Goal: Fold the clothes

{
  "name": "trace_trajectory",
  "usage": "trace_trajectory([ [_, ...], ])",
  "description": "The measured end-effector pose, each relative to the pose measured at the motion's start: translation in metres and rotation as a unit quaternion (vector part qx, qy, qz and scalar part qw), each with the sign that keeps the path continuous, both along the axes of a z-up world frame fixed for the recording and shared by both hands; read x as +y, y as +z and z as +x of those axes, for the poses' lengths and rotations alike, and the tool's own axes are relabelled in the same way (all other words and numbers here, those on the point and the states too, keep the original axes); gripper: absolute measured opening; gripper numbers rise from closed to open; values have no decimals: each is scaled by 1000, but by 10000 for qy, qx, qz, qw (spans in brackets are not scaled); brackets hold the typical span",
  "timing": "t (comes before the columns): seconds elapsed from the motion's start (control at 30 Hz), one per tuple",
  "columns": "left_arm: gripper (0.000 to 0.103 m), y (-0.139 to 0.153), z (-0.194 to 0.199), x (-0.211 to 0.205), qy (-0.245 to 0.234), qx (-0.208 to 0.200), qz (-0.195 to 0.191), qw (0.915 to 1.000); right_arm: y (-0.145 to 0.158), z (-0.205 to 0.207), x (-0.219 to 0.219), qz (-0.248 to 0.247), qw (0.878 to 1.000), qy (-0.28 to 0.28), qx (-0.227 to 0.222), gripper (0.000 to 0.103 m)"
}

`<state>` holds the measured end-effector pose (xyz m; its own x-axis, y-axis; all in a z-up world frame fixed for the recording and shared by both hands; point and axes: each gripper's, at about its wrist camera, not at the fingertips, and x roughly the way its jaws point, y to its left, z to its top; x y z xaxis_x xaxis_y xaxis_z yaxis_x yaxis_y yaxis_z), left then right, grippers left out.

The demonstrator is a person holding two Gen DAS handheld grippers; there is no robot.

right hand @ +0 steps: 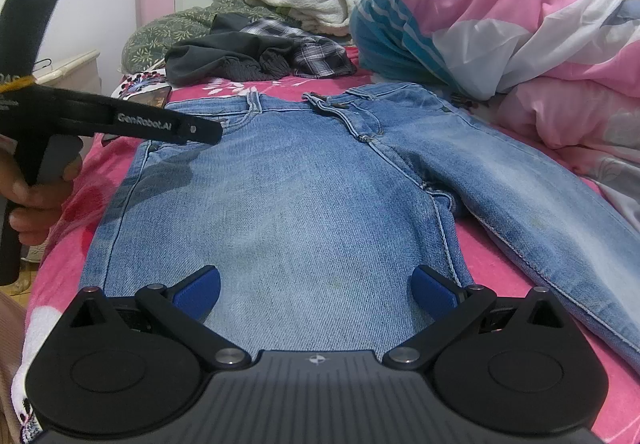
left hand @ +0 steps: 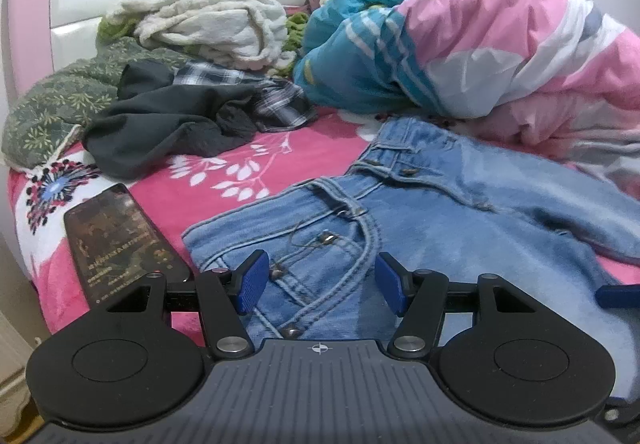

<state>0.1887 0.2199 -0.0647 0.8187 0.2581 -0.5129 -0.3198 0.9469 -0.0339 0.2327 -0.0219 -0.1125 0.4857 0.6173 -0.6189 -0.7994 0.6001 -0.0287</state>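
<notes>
**A:** Grippers first. The left gripper [left hand: 320, 280] hovers with its blue pads apart over the pocket corner of the pale blue denim jeans [left hand: 400, 212], clamping nothing. The right gripper [right hand: 316, 290] is spread wider above the nearer leg, also empty.

**B:** And the jeans?

**A:** Laid flat on the pink floral bed [right hand: 500, 264], waistband toward the headboard, legs splayed apart.

**B:** Risks?

**A:** Thick denim. A shallow pinch could catch only the top layer, I'd guess, so the fold drags unevenly. The dark rectangular phone [left hand: 124, 244] lies just beside the left hip edge; a sweep there might knock it off. The striped pink-and-teal duvet [right hand: 500, 28] also crowds the far leg.
</notes>
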Motion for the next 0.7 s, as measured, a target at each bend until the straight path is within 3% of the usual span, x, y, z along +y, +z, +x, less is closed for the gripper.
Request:
trace_trajectory([
  [0.13,62,5,-9,2,-8,-145,-32,9999,0,0,0,4,10000,-1,-1,103],
  [0.53,66,6,-22,38,233,-263,-712,9968,2,4,2,-33,9999,-31,150,103],
  [0.63,66,8,-25,40,220,-331,-755,9964,12,-5,3,-80,9991,-383,139,103],
  [0.7,66,7,-27,42,232,-339,-761,9963,22,-20,3,-44,9974,-712,16,94],
])
